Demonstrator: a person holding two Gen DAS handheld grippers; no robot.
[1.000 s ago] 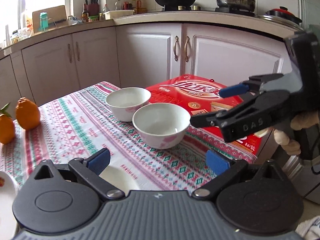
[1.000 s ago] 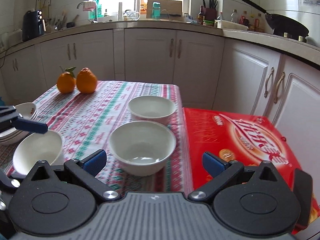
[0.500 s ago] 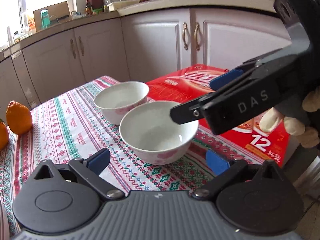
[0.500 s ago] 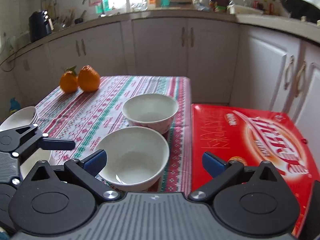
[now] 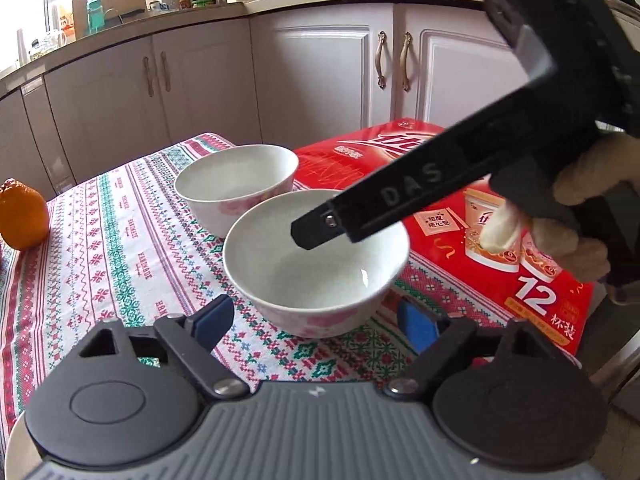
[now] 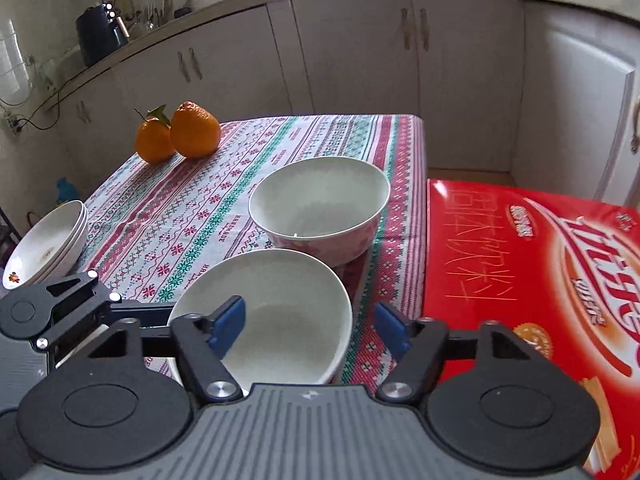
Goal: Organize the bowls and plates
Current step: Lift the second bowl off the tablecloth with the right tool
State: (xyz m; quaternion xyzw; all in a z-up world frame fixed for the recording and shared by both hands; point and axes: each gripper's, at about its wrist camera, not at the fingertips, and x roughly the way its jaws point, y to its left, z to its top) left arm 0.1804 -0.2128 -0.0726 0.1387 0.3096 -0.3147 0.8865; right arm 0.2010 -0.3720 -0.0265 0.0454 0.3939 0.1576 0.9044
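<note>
Right gripper jaws closing around the near bowl's rim, not yet clamped. Left gripper jaws closing, bowl between them, no contact seen.

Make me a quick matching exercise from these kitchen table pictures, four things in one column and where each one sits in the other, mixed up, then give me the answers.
Things:
1. near bowl
2. oranges
3. plates
4. red box

Places:
A. stacked at the table's left edge
B. far left corner of the tablecloth
C. right of the table
D. straddled by the right gripper, whose jaws are closing

Pairs: 1-D, 2-B, 3-A, 4-C
</note>
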